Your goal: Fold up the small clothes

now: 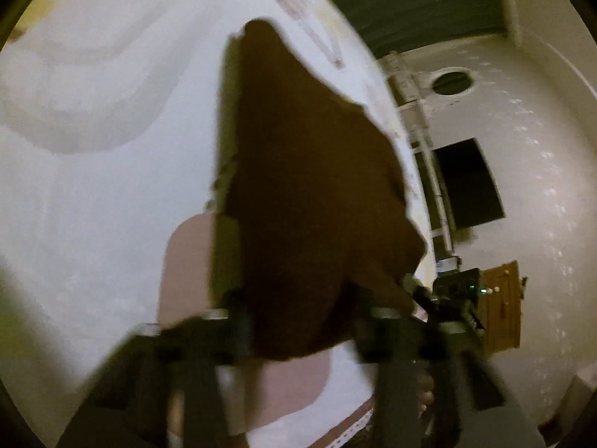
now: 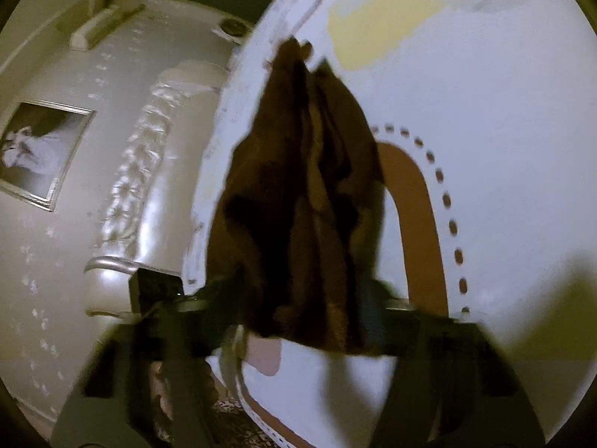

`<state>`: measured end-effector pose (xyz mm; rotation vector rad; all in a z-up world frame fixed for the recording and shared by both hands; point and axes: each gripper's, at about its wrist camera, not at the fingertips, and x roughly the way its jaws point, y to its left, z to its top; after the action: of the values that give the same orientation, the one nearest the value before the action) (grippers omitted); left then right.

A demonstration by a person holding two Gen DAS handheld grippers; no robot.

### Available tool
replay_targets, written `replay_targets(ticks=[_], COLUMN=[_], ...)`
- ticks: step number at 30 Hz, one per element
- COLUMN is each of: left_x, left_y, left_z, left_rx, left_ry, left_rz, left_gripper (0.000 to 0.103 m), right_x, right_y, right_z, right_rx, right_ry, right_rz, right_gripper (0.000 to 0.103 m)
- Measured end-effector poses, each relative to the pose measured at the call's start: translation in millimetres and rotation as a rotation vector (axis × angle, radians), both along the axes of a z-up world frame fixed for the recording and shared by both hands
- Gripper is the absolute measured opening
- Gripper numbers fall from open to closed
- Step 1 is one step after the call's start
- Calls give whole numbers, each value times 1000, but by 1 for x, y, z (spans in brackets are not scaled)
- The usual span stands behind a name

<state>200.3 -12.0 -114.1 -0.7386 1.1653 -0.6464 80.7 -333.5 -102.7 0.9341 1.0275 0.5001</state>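
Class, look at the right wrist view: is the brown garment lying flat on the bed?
No. The brown garment hangs bunched above the white bedspread.

A dark brown garment (image 1: 306, 194) hangs bunched and creased above the white bedcover (image 1: 93, 186).

Left gripper (image 1: 298, 321), bottom centre of its wrist view, points forward and downward, its dark, motion-blurred fingers (image 1: 235, 321) set close together and clamped on brown cloth (image 1: 298, 186). Right gripper (image 2: 309, 321), bottom centre of its own view, is angled the same way, its narrow-set fingers (image 2: 224, 298) likewise pinching the cloth.
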Motion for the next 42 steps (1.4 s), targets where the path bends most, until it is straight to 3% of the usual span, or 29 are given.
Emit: replay_targets(ticks=[8, 17, 20, 24, 27, 29, 32, 36, 42], left_x=[-11, -22, -26, -40, -48, -54, -66, -85, -108], left_y=[19, 15, 10, 5, 0, -2, -3, -5, -3], left_z=[28, 12, 16, 26, 32, 36, 41, 45, 48], left_rx=[97, 130, 165, 269, 346, 391, 465, 567, 616], left_ry=[-51, -58, -87, -159, -190, -204, -235, -282, -315], left_rz=[10, -19, -24, -11, 10, 34, 65, 79, 135], left_gripper=[22, 23, 26, 37, 52, 57, 68, 74, 79], right_x=[-21, -35, -36, -45, -53, -60, -71, -81, -94], right_y=[12, 10, 12, 11, 14, 17, 24, 40, 70], right_z=[13, -14, -10, -2, 8, 15, 28, 47, 66], right_rx=[17, 55, 37, -4, -63, -107, -230, -408, -634], right_ry=[-24, 25, 15, 3, -10, -19, -44, -85, -152], right_rz=[25, 10, 24, 10, -11, -21, -40, -69, -68], right_gripper=[12, 12, 15, 25, 34, 38, 45, 55, 63])
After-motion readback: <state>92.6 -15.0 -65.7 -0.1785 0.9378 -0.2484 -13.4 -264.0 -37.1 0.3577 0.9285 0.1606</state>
